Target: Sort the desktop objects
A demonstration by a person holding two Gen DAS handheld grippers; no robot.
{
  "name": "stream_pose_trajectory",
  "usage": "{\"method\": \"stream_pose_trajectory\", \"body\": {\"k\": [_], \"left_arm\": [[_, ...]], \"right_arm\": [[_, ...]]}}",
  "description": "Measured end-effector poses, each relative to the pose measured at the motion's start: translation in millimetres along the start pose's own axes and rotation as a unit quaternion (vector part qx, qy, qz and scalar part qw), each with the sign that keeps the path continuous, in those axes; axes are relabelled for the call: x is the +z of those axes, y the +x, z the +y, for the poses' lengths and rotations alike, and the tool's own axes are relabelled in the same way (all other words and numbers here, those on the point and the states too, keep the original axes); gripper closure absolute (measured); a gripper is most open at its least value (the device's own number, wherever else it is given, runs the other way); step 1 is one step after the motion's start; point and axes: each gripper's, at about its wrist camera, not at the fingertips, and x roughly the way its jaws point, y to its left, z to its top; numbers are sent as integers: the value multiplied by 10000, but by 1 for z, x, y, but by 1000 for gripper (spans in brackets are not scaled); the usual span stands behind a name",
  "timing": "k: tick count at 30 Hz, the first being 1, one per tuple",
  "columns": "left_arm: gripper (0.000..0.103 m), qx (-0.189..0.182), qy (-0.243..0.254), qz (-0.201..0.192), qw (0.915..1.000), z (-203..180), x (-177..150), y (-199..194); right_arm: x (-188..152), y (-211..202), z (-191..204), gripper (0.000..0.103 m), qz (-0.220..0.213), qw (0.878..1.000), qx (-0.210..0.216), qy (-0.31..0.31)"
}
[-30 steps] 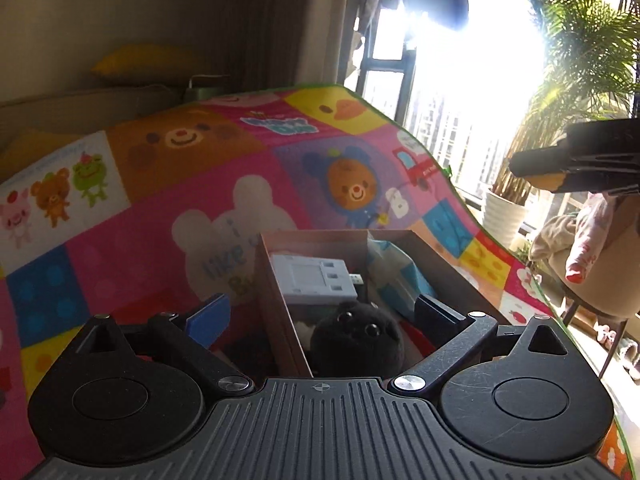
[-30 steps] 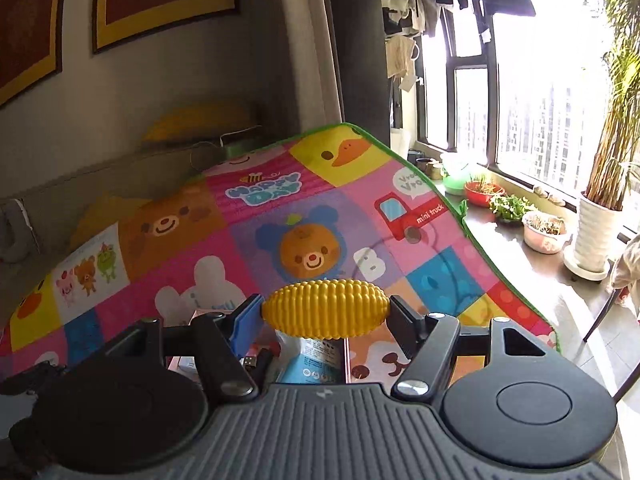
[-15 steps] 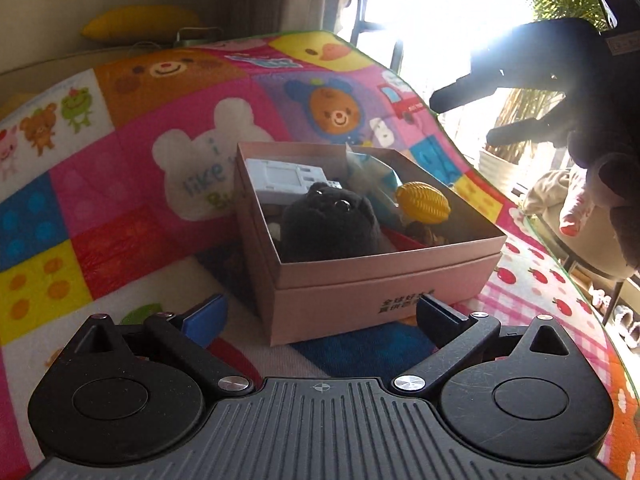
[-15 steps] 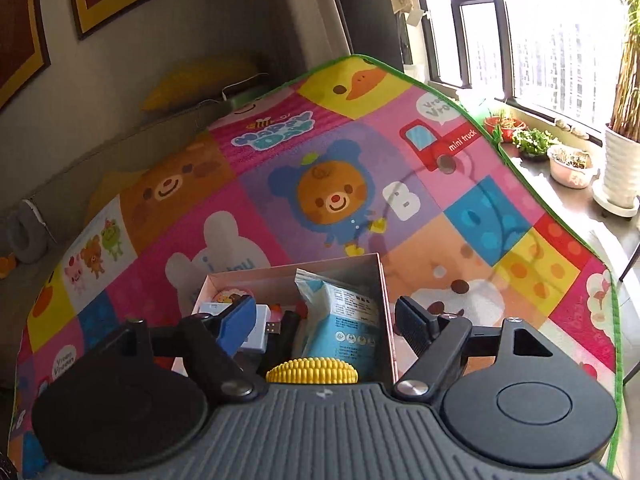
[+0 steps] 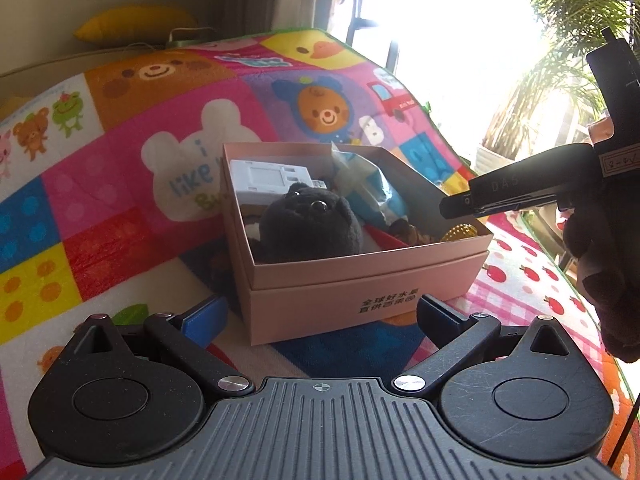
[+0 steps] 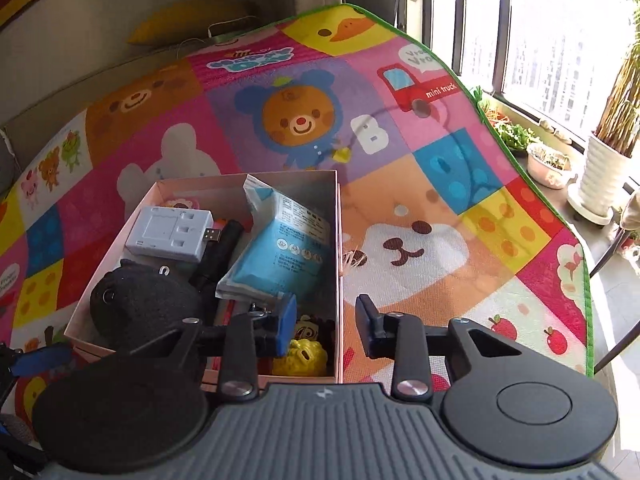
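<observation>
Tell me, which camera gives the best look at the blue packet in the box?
The right wrist view: the blue packet lies face-up, print visible. In the left wrist view it shows edge-on behind the black plush toy.

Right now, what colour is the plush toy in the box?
Black; the plush toy shows best in the left wrist view.

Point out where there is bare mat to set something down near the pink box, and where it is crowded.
Free: the play mat right of the pink box, out to the green edge; also the mat behind the box. Crowded: inside the box, filled by the black plush, white charger, blue packet and yellow ball.
</observation>
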Motion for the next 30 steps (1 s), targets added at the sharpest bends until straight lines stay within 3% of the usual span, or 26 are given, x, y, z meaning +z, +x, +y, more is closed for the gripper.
{"method": "stream_pose_trajectory", "body": {"k": [7,10,11,13,14,15,17,19,21,22,23,28,30], "left_arm": [[0,38,105,-32,9999,-5,1,-3],[0,48,125,-55,9999,-6,0,-7],[0,43,127,-55,9999,-5,0,-7],[0,31,124,-53,9999,-4,-1,-8],[0,36,110,-54,9999,-3,-1,-8],[0,29,91,-61,9999,-3,0,-7],[0,-7,82,-63,9999,-2,0,-4],[0,-24,118,-30,9999,-2,0,2],[0,-84,119,-5,9999,-1,-1,6],[0,-136,100,-2,9999,-1,-1,7],[0,-167,82,-7,9998,0,-1,7],[0,2,150,-103,9998,1,-2,-2],[0,-371,220,-190,9989,-2,-2,-11]], "right_arm": [[1,-5,5,73,-63,9999,82,60],[4,-13,20,74,-445,9980,-310,-327],[6,-15,23,72,-483,9979,-227,-371],[10,-14,21,64,-354,9991,-24,-228],[11,-12,18,48,-364,9992,-113,-73],[11,-11,14,26,-434,9988,-225,51],[9,-6,-1,13,-534,9969,-333,481],[9,3,-14,13,-249,9963,82,816],[5,15,-23,12,185,9876,977,1217],[4,19,-24,6,304,9823,1246,1368],[2,19,-22,0,265,9795,1349,1471],[3,16,1,0,241,9842,1261,1221],[5,15,8,0,281,9823,1420,1189]]}}
